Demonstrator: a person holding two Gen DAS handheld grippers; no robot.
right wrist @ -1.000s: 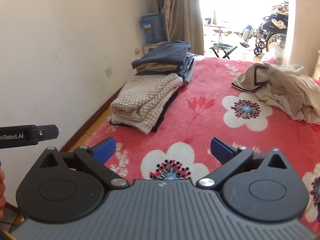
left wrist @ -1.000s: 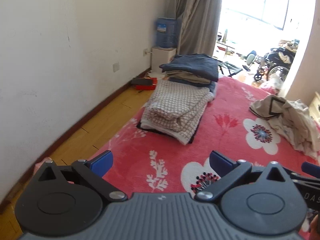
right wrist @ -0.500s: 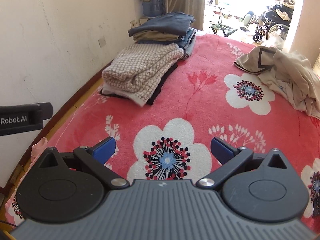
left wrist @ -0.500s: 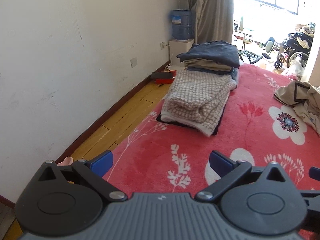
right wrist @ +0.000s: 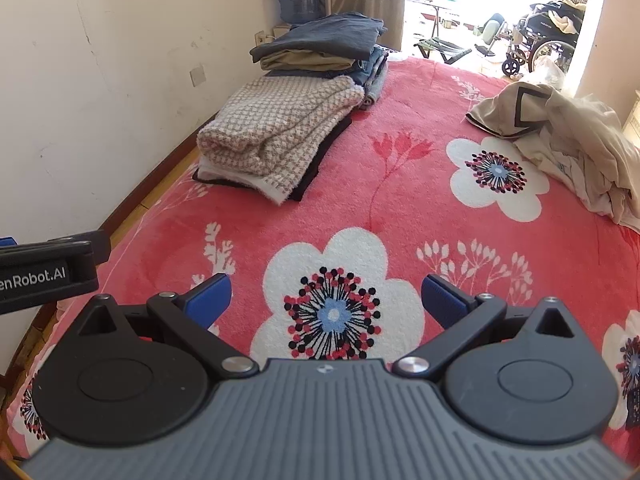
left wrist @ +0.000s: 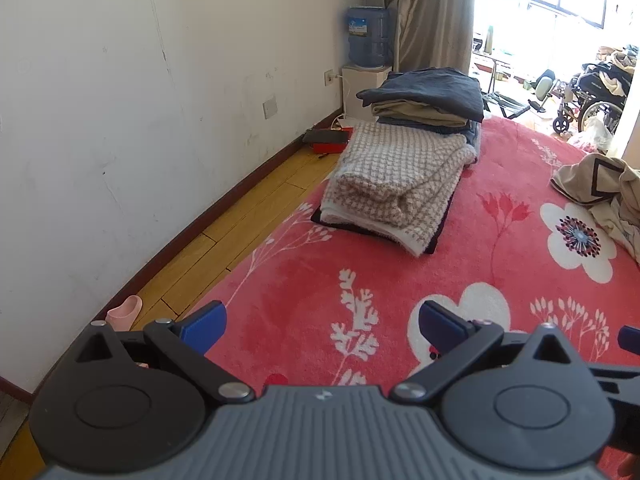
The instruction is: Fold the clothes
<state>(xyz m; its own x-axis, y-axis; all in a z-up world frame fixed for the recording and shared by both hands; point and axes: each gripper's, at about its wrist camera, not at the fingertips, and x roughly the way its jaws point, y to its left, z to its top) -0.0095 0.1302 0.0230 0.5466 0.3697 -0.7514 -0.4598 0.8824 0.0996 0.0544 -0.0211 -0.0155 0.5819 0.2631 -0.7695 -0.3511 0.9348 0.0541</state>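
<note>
A crumpled pile of beige clothes (right wrist: 560,136) (left wrist: 604,188) lies unfolded at the right side of the red flowered bed cover (right wrist: 400,200) (left wrist: 500,248). On the left side sits a folded checked cream garment (right wrist: 280,136) (left wrist: 396,176) over a black one, and behind it a stack of folded dark and tan clothes (right wrist: 324,44) (left wrist: 428,96). My left gripper (left wrist: 322,322) is open and empty above the bed's left edge. My right gripper (right wrist: 326,296) is open and empty over a white flower, well short of the beige pile.
A white wall (left wrist: 120,120) and a strip of wooden floor (left wrist: 240,224) run along the bed's left. A pink slipper (left wrist: 126,312) lies on that floor. A water dispenser (left wrist: 370,40), a curtain and wheelchairs (right wrist: 540,40) stand beyond the bed. The left gripper's body (right wrist: 48,268) shows at the right wrist view's left edge.
Both grippers have tilted downward and shifted, so the bed fills more of each view. The clothes have not moved. Both sets of jaws stay wide apart.
</note>
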